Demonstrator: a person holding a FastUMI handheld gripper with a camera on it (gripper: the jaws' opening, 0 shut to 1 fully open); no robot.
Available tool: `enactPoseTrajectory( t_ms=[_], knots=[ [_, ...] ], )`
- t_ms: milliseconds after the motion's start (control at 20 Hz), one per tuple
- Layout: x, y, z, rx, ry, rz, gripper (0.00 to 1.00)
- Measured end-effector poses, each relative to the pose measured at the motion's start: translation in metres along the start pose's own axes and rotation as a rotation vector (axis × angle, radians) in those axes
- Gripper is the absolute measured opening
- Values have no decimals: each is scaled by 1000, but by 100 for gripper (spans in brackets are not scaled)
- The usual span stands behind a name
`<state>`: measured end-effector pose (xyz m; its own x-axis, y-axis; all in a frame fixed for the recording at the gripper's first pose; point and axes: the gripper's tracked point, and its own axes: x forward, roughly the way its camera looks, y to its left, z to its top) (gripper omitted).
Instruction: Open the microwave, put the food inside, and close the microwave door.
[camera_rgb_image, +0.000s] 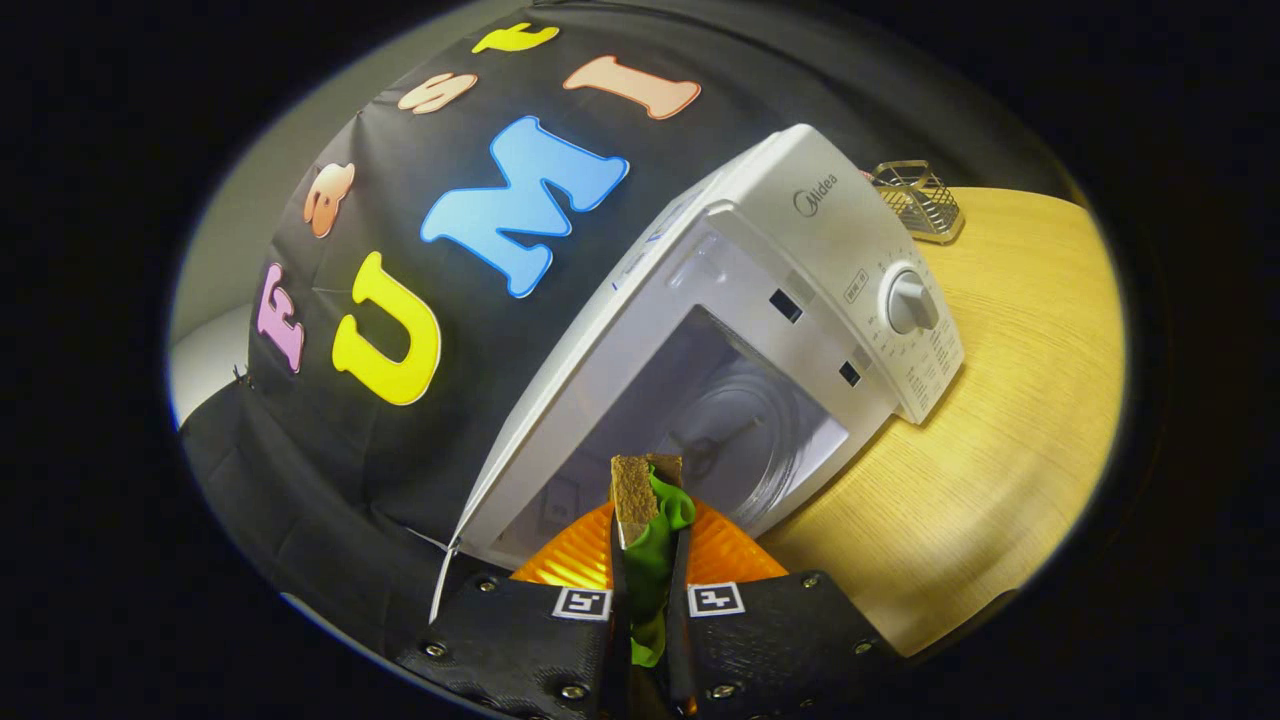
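Right now we are looking along the gripper (648, 560) at the microwave (760, 330), which is appearing tilted in our view and standing on a pale wooden table (1000, 430). We are seeing its fingers drawn in narrow, both pressing on the food (648, 510), a sandwich-like piece with a brown, grainy bread slice on one face and a bright green leafy layer spilling down between the fingers. Its top edge is poking up just past the fingertips, directly in front of the microwave's open mouth.

We are seeing the microwave as a white box with its door swung away; only a thin edge of the door (470, 520) is showing, beside the cavity on the side away from the dial. Inside the cavity (730, 420) a round glass turntable (750, 430) is lying on the floor, and we are finding the chamber roomy around it. A round dial (912, 302) is sitting on the control panel beside the cavity, with two small dark latch slots (786, 305) on the frame between the cavity and that panel.

Beyond the microwave, near its back corner on the dial side, a small wire rack (918, 200) is standing on the table, well apart from the food. On the dial side of the microwave the table surface is lying bare and wide, while the black cloth wall (330, 430) is hanging close behind the microwave's other side
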<state>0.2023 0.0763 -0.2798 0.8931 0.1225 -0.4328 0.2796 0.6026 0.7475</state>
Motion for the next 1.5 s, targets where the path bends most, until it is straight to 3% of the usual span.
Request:
enactPoseTrajectory(
  t_ms=[400,1000,1300,1450,1500],
  knots=[
    [53,-5,-8,77,-73,6,14],
    [91,-36,-2,121,-130,-92,15],
    [85,-41,-6,54,-118,-123,41],
    [84,-42,-8,17,-103,-129,93],
    [80,-44,-8,-5,-104,-141,98]
  ],
)
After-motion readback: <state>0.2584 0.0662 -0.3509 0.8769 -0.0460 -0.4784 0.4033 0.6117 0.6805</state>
